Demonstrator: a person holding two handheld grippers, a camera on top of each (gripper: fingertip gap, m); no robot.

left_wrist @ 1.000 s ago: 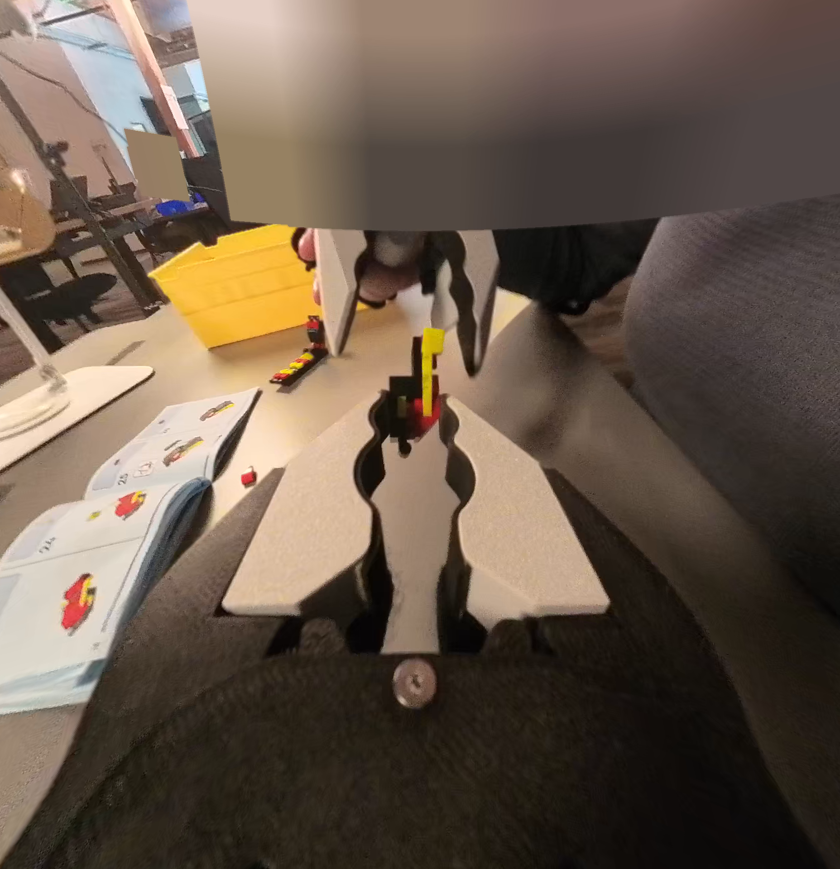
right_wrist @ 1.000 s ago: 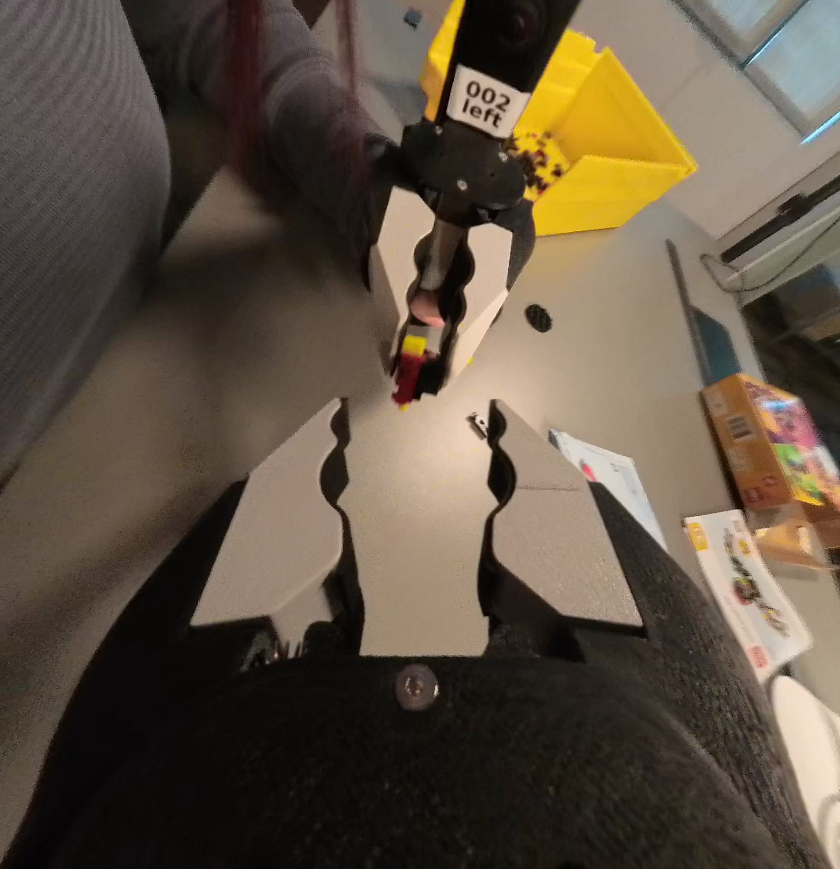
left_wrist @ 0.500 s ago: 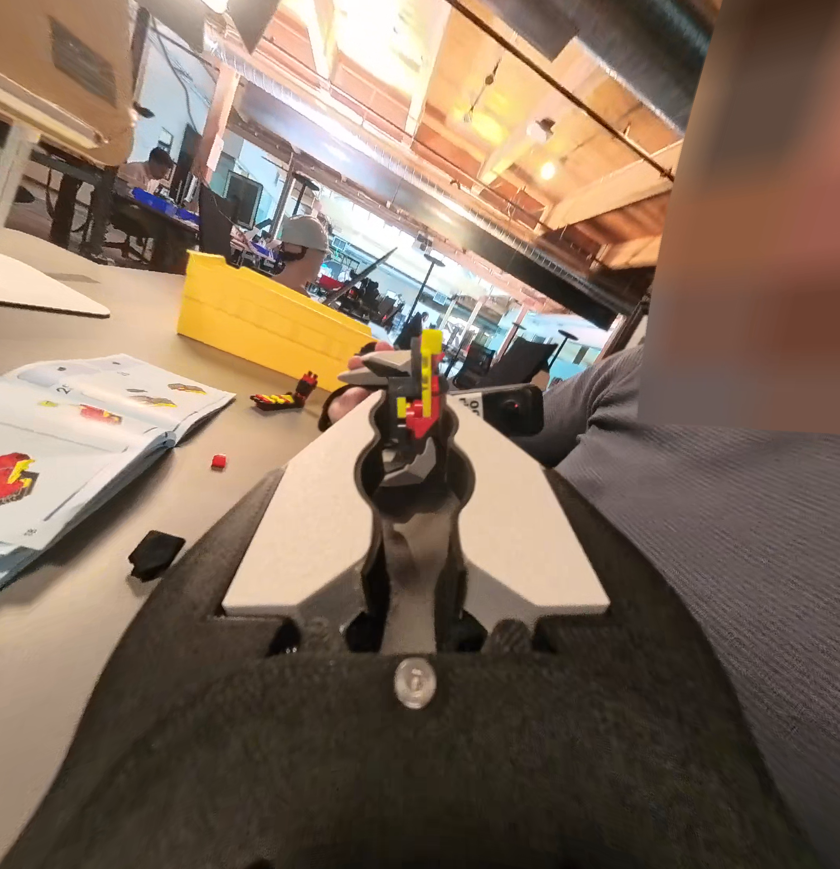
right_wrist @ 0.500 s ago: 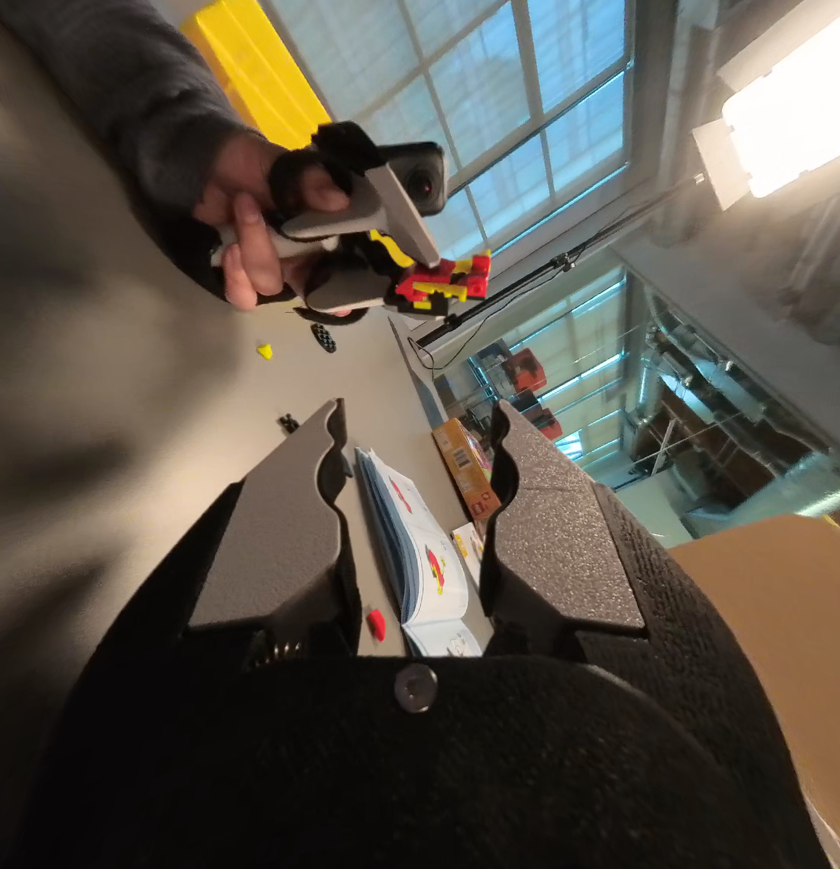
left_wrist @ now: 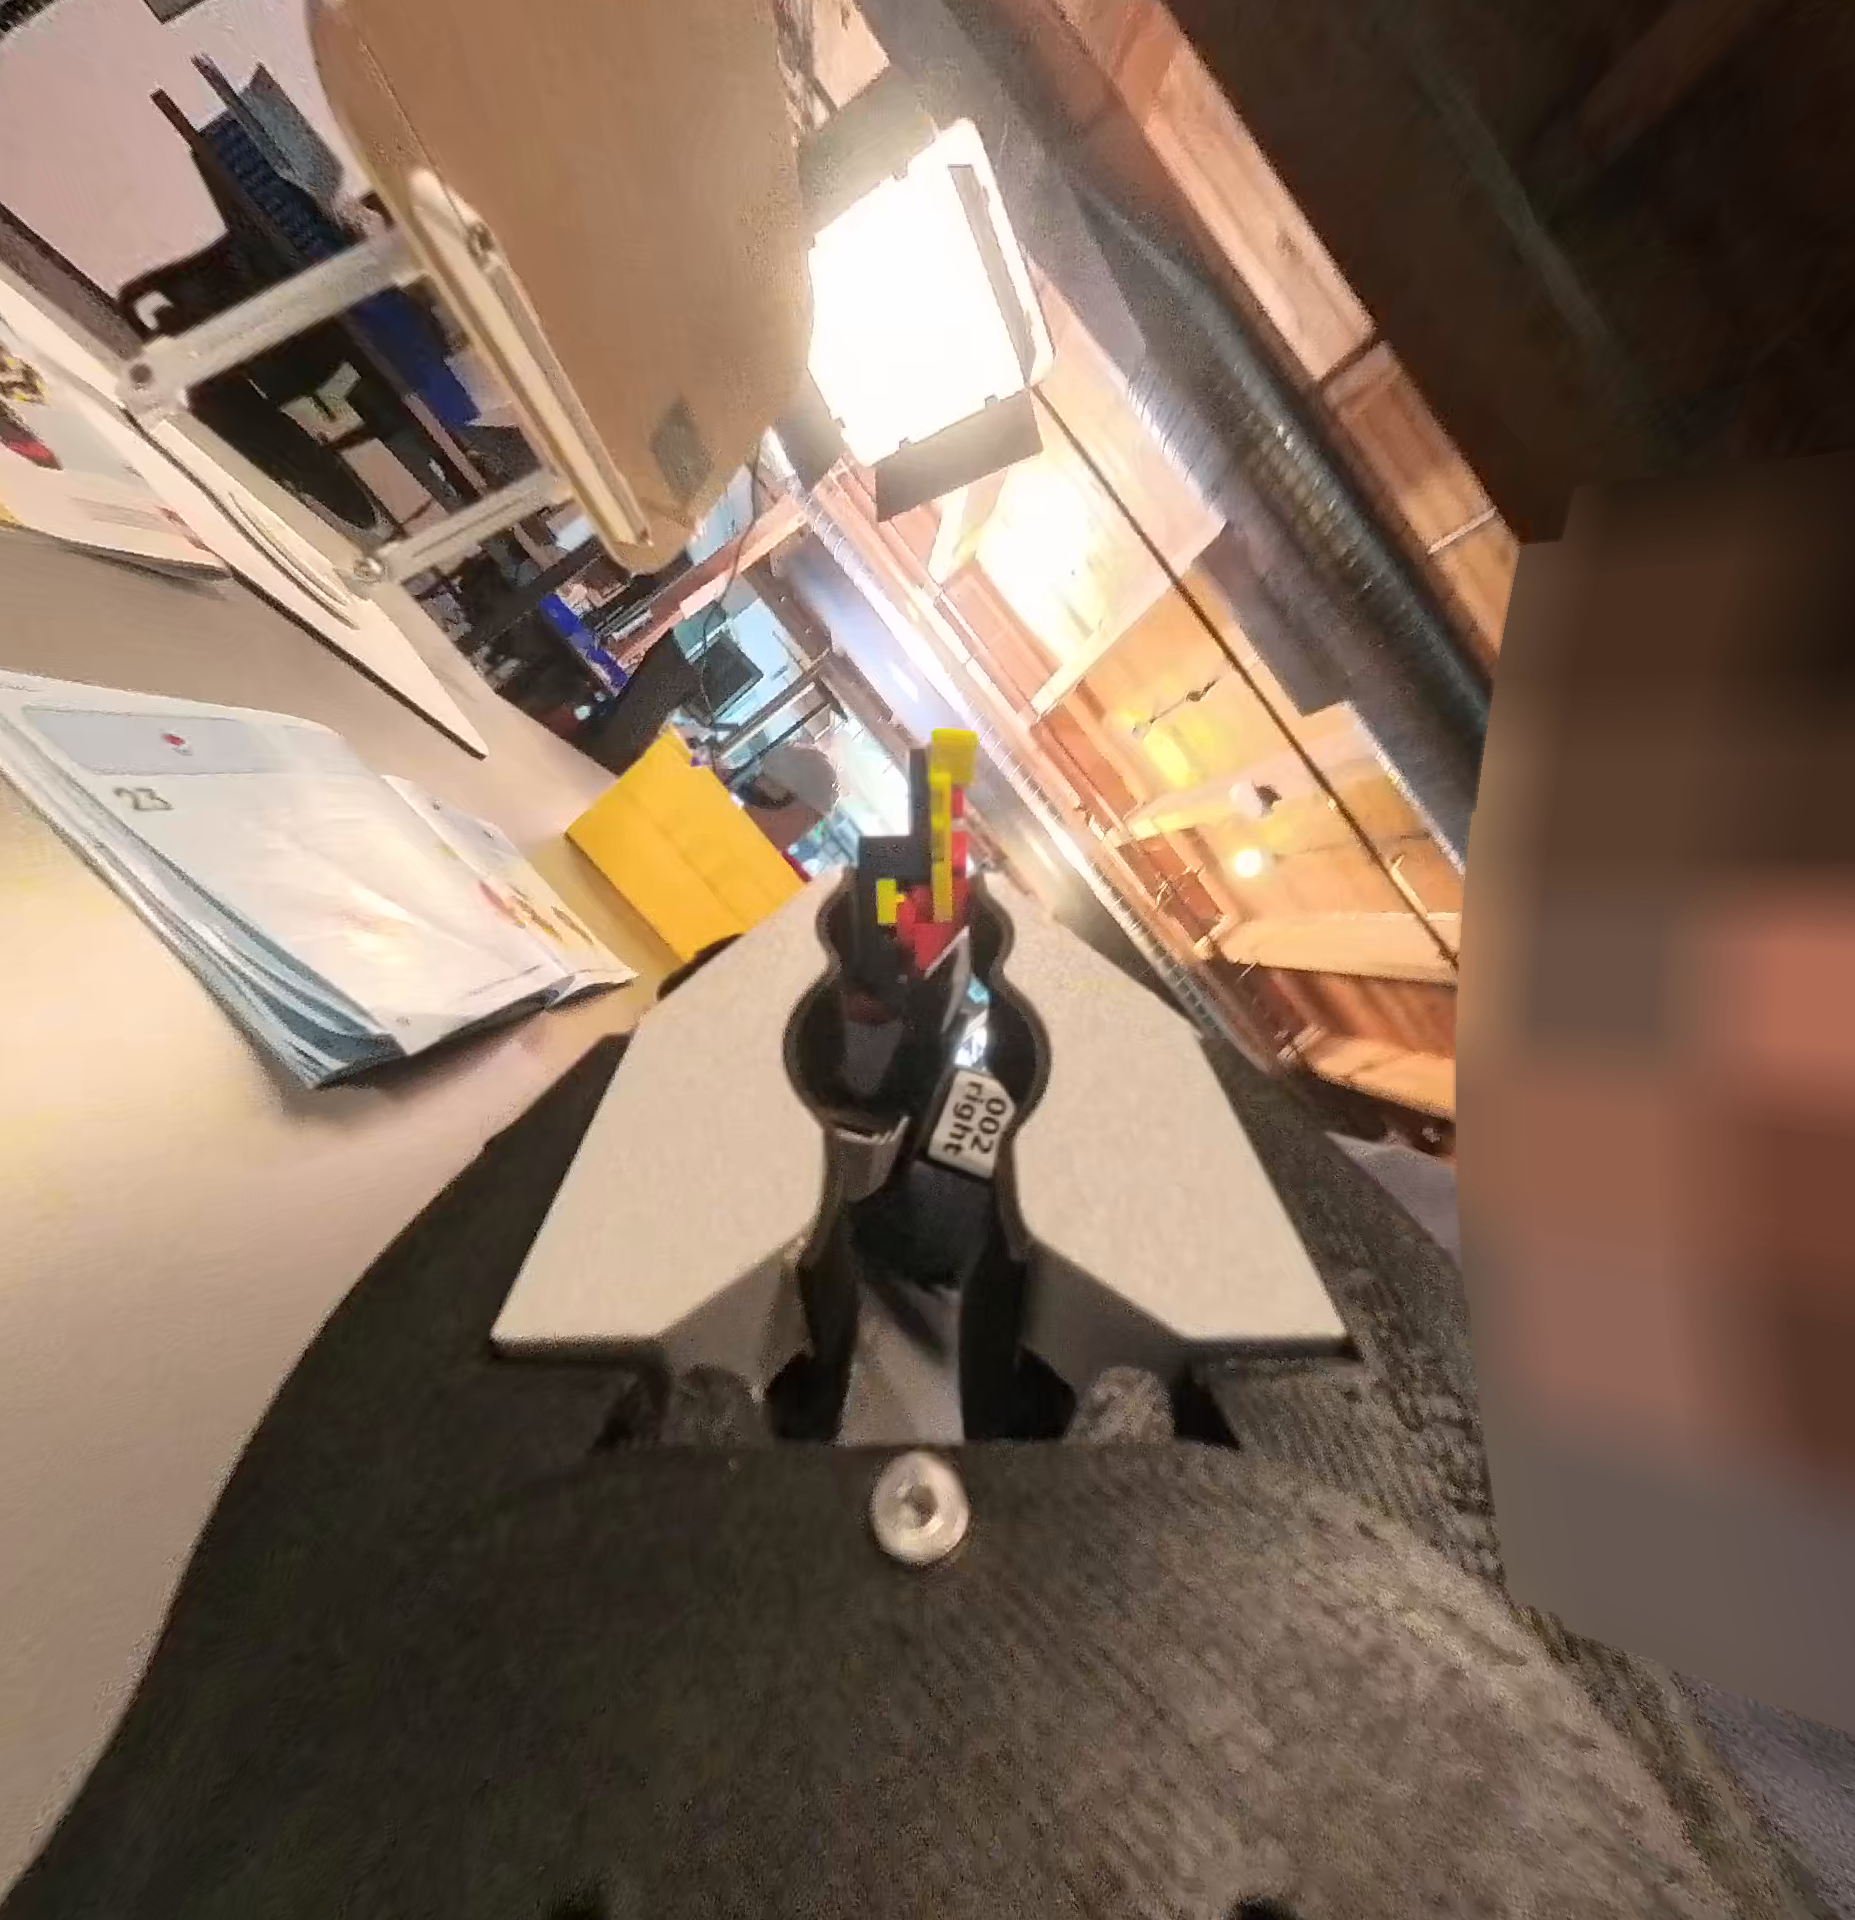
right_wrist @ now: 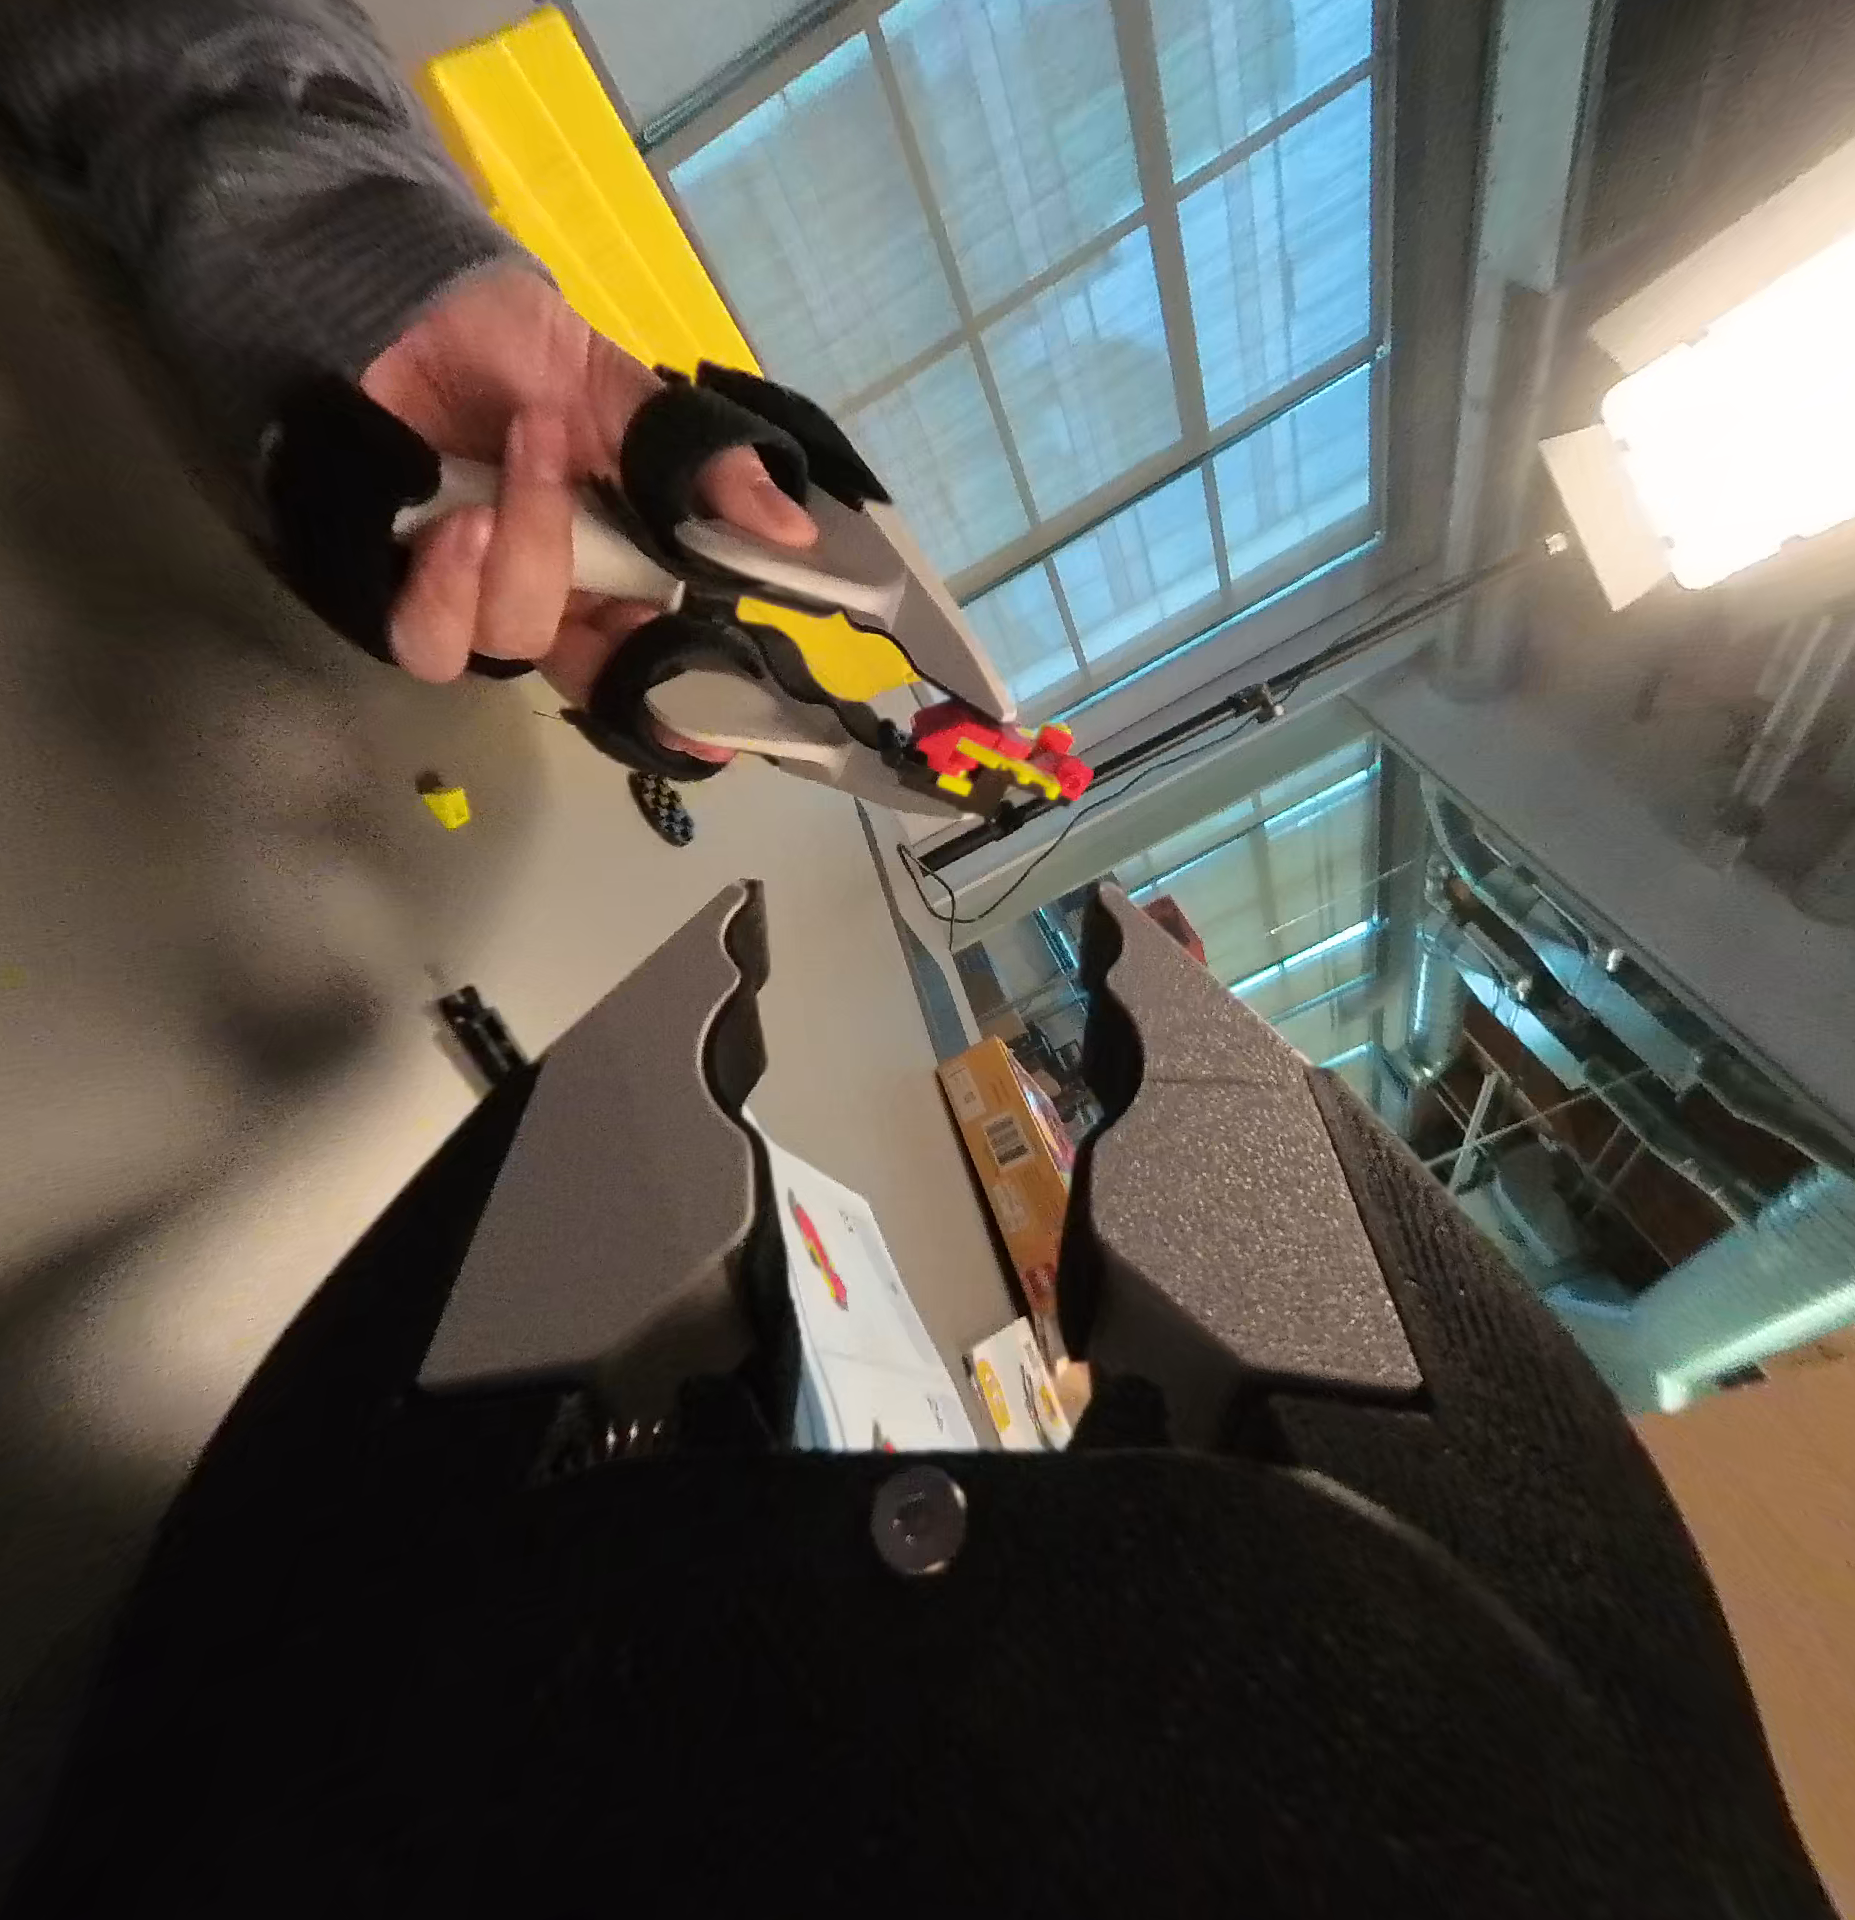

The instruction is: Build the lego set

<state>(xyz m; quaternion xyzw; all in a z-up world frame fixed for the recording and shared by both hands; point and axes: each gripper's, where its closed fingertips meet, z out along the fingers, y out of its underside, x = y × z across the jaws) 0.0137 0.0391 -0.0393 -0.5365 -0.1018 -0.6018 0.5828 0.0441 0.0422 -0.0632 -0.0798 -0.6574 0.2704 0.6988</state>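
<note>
My left gripper (left_wrist: 915, 914) is shut on a small red, yellow and black lego assembly (left_wrist: 928, 868) and holds it raised above the table. The same assembly (right_wrist: 990, 758) shows in the right wrist view, clamped at the tips of the left gripper (right_wrist: 959, 732), which a hand holds up in the air. My right gripper (right_wrist: 923, 914) is open and empty, below and a little in front of the assembly. Part of the right gripper's body shows between the left gripper's fingers in the left wrist view.
An open instruction booklet (left_wrist: 268, 883) lies on the table (left_wrist: 123, 1195) and also shows in the right wrist view (right_wrist: 850, 1299). A yellow bin (left_wrist: 684, 852) stands behind. Loose pieces lie on the table: a yellow one (right_wrist: 445, 805) and black ones (right_wrist: 481, 1034). An orange box (right_wrist: 1006, 1132) stands at the far side.
Both grippers have tilted further upward, so the views show more ceiling and windows. The left gripper still holds the assembly; the right stays open.
</note>
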